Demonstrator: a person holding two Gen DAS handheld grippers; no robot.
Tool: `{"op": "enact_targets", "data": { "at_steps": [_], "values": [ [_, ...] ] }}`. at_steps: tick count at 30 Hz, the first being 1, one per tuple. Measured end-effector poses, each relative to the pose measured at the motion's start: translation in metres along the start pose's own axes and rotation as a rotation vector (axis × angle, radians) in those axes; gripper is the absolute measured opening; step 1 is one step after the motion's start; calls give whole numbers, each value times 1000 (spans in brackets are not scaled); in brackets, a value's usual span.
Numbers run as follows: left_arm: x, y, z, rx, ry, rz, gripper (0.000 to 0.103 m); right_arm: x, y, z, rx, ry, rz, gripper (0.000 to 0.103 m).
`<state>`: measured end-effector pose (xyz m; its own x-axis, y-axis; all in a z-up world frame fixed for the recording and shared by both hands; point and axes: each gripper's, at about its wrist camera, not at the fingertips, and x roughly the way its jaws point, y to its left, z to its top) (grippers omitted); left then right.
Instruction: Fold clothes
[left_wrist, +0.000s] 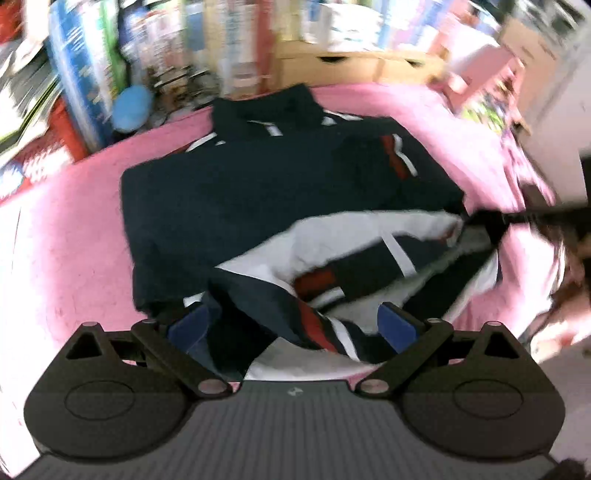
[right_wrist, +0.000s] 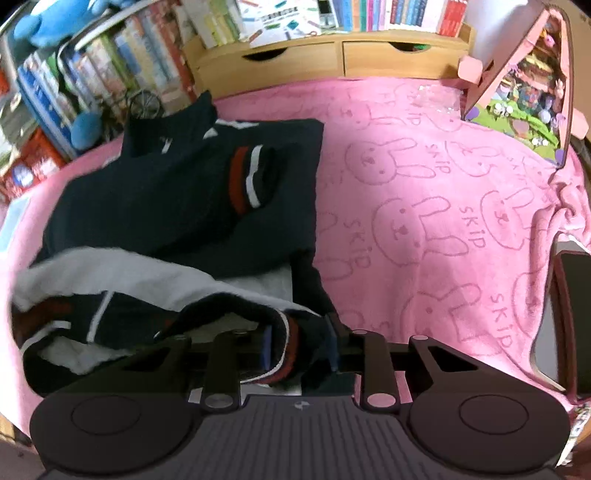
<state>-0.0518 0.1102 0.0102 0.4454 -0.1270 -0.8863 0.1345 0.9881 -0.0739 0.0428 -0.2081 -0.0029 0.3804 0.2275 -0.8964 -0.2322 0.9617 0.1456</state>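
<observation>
While left fingers (left_wrist: 291, 328) spread around shirt hem (left_wrist: 314, 325), right fingers (right_wrist: 299, 350) pinch it.

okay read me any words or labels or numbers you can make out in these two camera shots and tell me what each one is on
"SKIP": repeated beside the rabbit drawings on the pink blanket, right wrist view.
Book spines on the shelf: print too small to read.
Red box at left: lettering blurred.
Small mark on the right gripper body: a logo, no letters.
Left wrist view: motion-blurred throughout, nothing legible.
Navy jacket: stripes only, no text seen.
</observation>
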Motion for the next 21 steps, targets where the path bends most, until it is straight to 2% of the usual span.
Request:
{"op": "enact_targets", "data": {
  "at_steps": [3, 6, 8, 10, 12, 15, 19, 21],
  "values": [
    [30, -32, 3, 98, 21, 95, 100, 3, -2, 5, 23, -4, 10, 29],
    [68, -52, 7, 128, 36, 145, 100, 6, 0, 5, 21, 8, 4, 29],
    [95, -65, 6, 183, 74, 215, 97, 8, 2, 1, 12, 21, -7, 29],
    [109, -66, -2, 237, 103, 310, 93, 9, 3, -3, 5, 34, -22, 30],
    [108, -55, -11, 240, 121, 371, 93, 10, 2, -6, 10, 37, -28, 30],
    [84, -20, -15, 103, 116, 359, 96, 11, -1, -9, 30, 37, -18, 39],
    [39, 21, -8, -144, 57, 282, 96, 12, -5, -12, 57, 37, -5, 42],
    [22, 33, -4, -230, 10, 264, 96, 12, -8, -14, 70, 37, 1, 42]
  ]
}}
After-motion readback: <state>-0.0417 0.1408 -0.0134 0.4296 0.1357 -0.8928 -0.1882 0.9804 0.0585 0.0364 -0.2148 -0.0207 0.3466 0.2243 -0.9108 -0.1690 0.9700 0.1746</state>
